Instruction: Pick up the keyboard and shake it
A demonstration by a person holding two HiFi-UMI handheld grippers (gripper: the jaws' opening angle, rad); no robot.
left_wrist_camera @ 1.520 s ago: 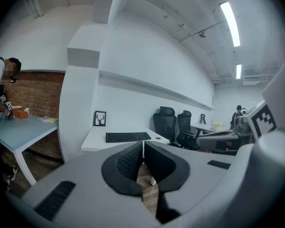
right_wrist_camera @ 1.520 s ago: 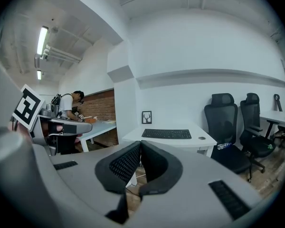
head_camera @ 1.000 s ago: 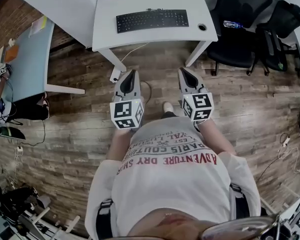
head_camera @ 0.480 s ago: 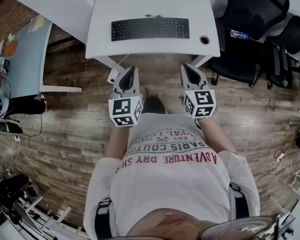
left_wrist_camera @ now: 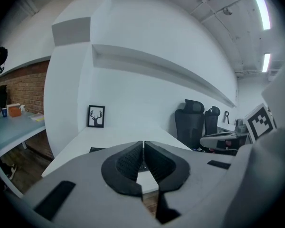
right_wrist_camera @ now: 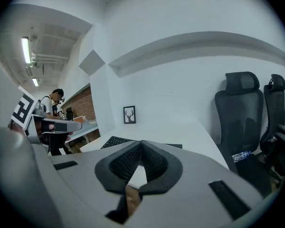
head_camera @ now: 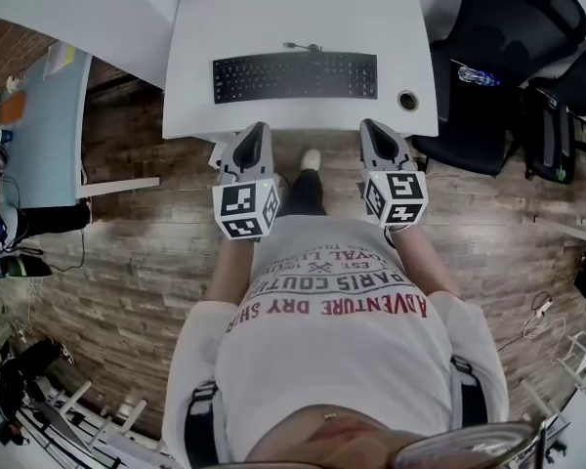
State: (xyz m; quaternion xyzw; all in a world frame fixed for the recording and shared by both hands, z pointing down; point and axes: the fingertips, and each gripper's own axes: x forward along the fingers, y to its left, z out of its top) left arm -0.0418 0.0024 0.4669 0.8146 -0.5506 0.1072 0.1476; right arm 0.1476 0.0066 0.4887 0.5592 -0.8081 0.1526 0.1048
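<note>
We note the flat black keyboard (head_camera: 295, 75) lying on the white desk (head_camera: 303, 8), beyond our grey left gripper (head_camera: 256, 130) and right gripper (head_camera: 370, 127), both closed and empty. Risk: unopened jaws would merely shove it.

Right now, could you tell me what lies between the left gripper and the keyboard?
Only a bare strip of the white desk. The head view shows nothing else between the left gripper, at the desk's front edge, and the keyboard.
</note>
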